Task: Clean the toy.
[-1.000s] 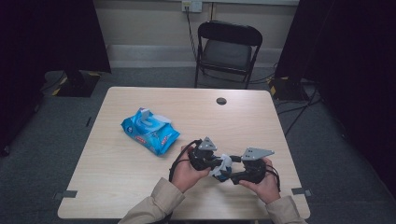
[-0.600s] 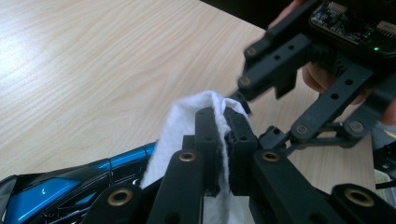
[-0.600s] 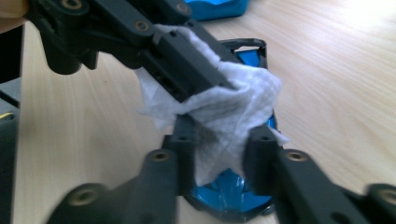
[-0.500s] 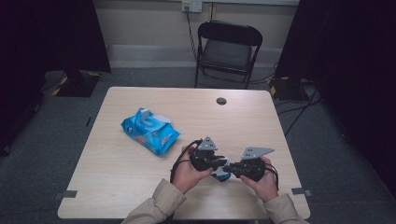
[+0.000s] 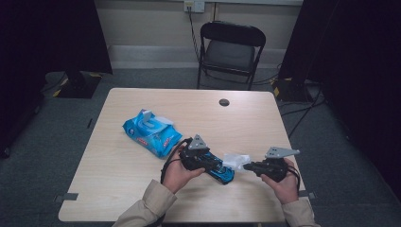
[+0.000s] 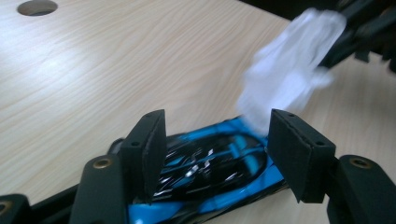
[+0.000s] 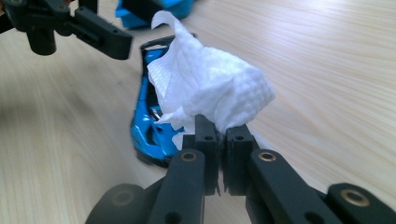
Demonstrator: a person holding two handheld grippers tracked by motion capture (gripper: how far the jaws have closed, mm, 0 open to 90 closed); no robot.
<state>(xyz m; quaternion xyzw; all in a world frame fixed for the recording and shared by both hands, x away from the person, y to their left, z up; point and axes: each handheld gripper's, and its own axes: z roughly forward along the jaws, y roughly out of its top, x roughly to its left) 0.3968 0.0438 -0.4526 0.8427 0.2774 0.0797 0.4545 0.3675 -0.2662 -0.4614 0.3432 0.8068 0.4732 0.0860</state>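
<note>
A blue and black toy car (image 5: pixel 222 172) lies on the table near the front edge. My left gripper (image 6: pixel 217 140) straddles the car (image 6: pixel 210 163); its jaws have just been opening and the pads stand off the car's sides. My right gripper (image 7: pixel 222 140) is shut on a crumpled white wipe (image 7: pixel 210 88), held just past the car's nose (image 7: pixel 147 126). In the high view the right gripper (image 5: pixel 247 166) holds the wipe (image 5: pixel 235 160) to the right of the left gripper (image 5: pixel 215 166).
A blue pack of wipes (image 5: pixel 152 133) with its flap raised lies left of centre on the wooden table (image 5: pixel 118 189). A round cable hole (image 5: pixel 224 102) sits near the far edge. A black folding chair (image 5: pixel 230 47) stands behind the table.
The two grippers were together over the car; the right one has drawn away to the right with the wipe. The left gripper's jaws have opened around the car.
</note>
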